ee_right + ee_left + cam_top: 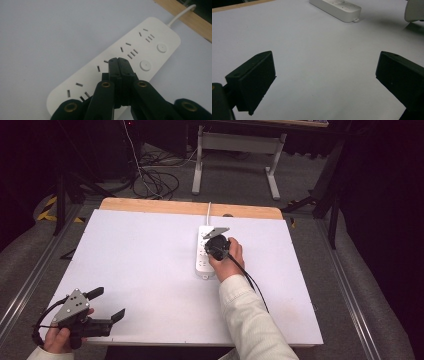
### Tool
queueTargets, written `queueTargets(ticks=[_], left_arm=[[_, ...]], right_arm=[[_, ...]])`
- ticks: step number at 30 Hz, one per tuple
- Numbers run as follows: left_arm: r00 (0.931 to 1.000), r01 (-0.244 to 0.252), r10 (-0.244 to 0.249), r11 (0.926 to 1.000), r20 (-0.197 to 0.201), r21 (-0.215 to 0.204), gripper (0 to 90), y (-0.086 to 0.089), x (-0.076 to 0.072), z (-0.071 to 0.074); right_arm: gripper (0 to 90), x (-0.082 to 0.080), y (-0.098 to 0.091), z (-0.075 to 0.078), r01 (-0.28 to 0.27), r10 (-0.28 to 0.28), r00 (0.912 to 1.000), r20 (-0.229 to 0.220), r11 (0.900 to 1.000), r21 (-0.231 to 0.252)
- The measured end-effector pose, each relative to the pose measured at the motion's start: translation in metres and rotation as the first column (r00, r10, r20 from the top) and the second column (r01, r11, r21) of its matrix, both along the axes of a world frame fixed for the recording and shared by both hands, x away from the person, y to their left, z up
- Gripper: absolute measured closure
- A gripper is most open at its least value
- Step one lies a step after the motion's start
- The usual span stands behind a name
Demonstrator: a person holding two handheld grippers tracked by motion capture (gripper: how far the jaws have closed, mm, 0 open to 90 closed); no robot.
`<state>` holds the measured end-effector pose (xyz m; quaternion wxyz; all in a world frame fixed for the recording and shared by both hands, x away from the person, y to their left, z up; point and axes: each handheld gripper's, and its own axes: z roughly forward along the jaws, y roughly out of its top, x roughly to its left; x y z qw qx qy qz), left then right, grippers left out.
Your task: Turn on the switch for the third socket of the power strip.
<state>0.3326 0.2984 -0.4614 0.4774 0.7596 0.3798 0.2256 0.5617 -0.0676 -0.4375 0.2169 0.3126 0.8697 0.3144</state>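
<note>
My right gripper's [119,61] two black fingers [113,68] were pressed flat together, no gap between them and nothing held, with their joined tips poised over the middle of the white power strip [130,57]; whether the tips touched its face could not be told. In the right gripper view, the strip ran diagonally, showing several groups of socket slots and two round buttons [145,65] along one edge, and its white cord [181,15] left the far end and crossed the wooden edge [185,18] of the table. In the high view, my right hand [227,257] held that gripper [216,241] over the strip [203,254], which lay lengthwise, near to far, slightly right of centre on the white table surface [150,265], with the cord [209,210] running off the far side. My left gripper [107,306] sat at the near left corner, held in my left hand [59,336] just above the surface, well apart from the strip. Its fingers [253,78] stood wide apart and gripped nothing; in the left gripper view, bare white surface lay between them, and the strip's near end [337,8] appeared far ahead. A black cable [247,280] trailed from the right gripper along my pale sleeve [250,320].
</note>
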Motion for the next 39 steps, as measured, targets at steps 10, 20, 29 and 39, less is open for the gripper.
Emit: queueTargets(ticks=[10, 20, 29, 39], left_arm=[[1.0, -0.001, 0.001, 1.0, 0.0, 0.002, 3.1, 0.0, 0.0, 0.0], [1.0, -0.002, 0.002, 1.0, -0.002, 0.002, 3.1, 0.0, 0.0, 0.0], [0.9999, 0.005, -0.005, 0.9999, -0.011, 0.009, 2.8, 0.0, 0.0, 0.0], [0.9997, -0.025, 0.025, 0.9997, -0.008, 0.007, 1.7, 0.001, 0.001, -0.001]], right_arm=[[90.0, -0.01, -0.004, 0.019, -0.025, 0.023, 0.9996, 0.019, 0.9948, 0.098], [86.4, -0.021, -0.016, 0.036, -0.056, 0.048, 0.9975, 0.053, 0.9855, 0.16], [78.1, -0.028, -0.023, 0.042, -0.068, 0.055, 0.996, 0.071, 0.9783, 0.196], [44.4, -0.041, -0.04, 0.051, -0.125, 0.101, 0.9889, 0.11, 0.9627, 0.24]])
